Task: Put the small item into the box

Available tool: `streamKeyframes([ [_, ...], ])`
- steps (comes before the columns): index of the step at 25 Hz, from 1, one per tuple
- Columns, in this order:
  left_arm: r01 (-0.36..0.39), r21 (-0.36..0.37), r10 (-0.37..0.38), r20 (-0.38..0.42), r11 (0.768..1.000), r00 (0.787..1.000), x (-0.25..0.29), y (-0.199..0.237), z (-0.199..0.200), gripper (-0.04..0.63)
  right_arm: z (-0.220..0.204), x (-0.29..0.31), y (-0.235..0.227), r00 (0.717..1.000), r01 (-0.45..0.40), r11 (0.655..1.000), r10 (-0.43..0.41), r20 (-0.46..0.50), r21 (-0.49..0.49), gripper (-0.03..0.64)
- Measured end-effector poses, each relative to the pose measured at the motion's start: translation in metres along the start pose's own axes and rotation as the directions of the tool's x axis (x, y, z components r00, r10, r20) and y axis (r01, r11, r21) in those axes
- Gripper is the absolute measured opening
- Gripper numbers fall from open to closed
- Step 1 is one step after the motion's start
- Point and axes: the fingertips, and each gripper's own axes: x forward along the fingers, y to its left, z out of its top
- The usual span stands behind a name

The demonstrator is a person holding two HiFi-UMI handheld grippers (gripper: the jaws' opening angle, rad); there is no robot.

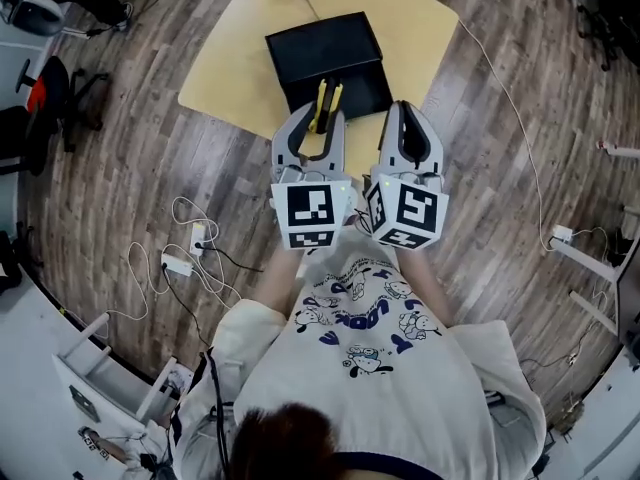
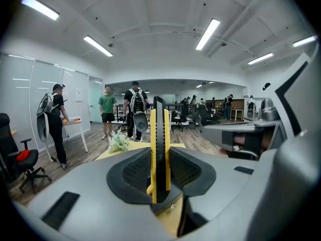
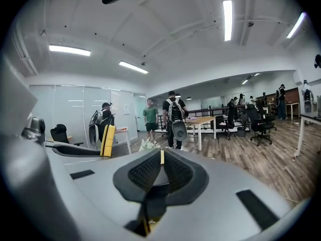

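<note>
Head view | left gripper [image 1: 316,118] clamps yellow utility knife [image 1: 324,100] over black box [image 1: 322,50] | right gripper [image 1: 405,110] pinched together

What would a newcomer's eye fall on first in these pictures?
The eye goes first to the yellow and black knife, clamped upright in the left gripper. In the head view it shows against the near edge of the open black box on the yellow table. The right gripper is close beside it, its jaws together on nothing.
</note>
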Motion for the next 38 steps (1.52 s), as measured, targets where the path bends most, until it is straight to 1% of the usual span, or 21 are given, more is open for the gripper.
streamKeyframes([
  [4,0.064,0.036,-0.061,-0.076,0.997,0.995,0.026,0.005,-0.016,0.121,-0.01,0.015,-0.006,0.998,0.052,0.998,-0.052,-0.034,0.019,0.04],
  [8,0.144,0.066,-0.133,-0.149,0.987,0.98,0.051,0.008,-0.031,0.121,-0.02,0.028,-0.013,0.991,0.114,0.993,-0.111,-0.069,0.033,0.039],
  [11,0.197,0.098,-0.173,-0.213,0.975,0.962,0.07,0.009,-0.043,0.121,-0.028,0.039,-0.023,0.983,0.16,0.986,-0.155,-0.099,0.046,0.038],
  [14,0.255,0.124,-0.21,-0.297,0.959,0.932,0.088,0.009,-0.06,0.121,-0.036,0.048,-0.032,0.972,0.205,0.977,-0.197,-0.127,0.057,0.039],
  [19,0.364,0.15,-0.271,-0.431,0.919,0.861,0.11,0.002,-0.088,0.121,-0.052,0.055,-0.043,0.949,0.279,0.958,-0.264,-0.175,0.072,0.038],
  [24,0.469,0.172,-0.321,-0.527,0.866,0.787,0.125,-0.015,-0.112,0.121,-0.07,0.06,-0.053,0.923,0.339,0.937,-0.313,-0.226,0.086,0.039],
  [26,0.499,0.167,-0.333,-0.563,0.85,0.756,0.131,-0.019,-0.122,0.121,-0.077,0.062,-0.056,0.914,0.354,0.931,-0.324,-0.242,0.088,0.038],
  [30,0.542,0.164,-0.328,-0.643,0.824,0.692,0.136,-0.023,-0.144,0.121,-0.091,0.064,-0.061,0.9,0.378,0.921,-0.341,-0.273,0.095,0.039],
  [34,0.593,0.161,-0.329,-0.705,0.789,0.628,0.139,-0.025,-0.16,0.121,-0.104,0.063,-0.062,0.885,0.397,0.913,-0.353,-0.303,0.097,0.038],
  [36,0.606,0.146,-0.322,-0.739,0.782,0.592,0.142,-0.026,-0.17,0.123,-0.11,0.062,-0.063,0.879,0.403,0.91,-0.355,-0.318,0.097,0.038],
  [38,0.613,0.13,-0.306,-0.774,0.779,0.554,0.144,-0.027,-0.183,0.123,-0.116,0.061,-0.064,0.875,0.407,0.908,-0.357,-0.328,0.098,0.038],
])
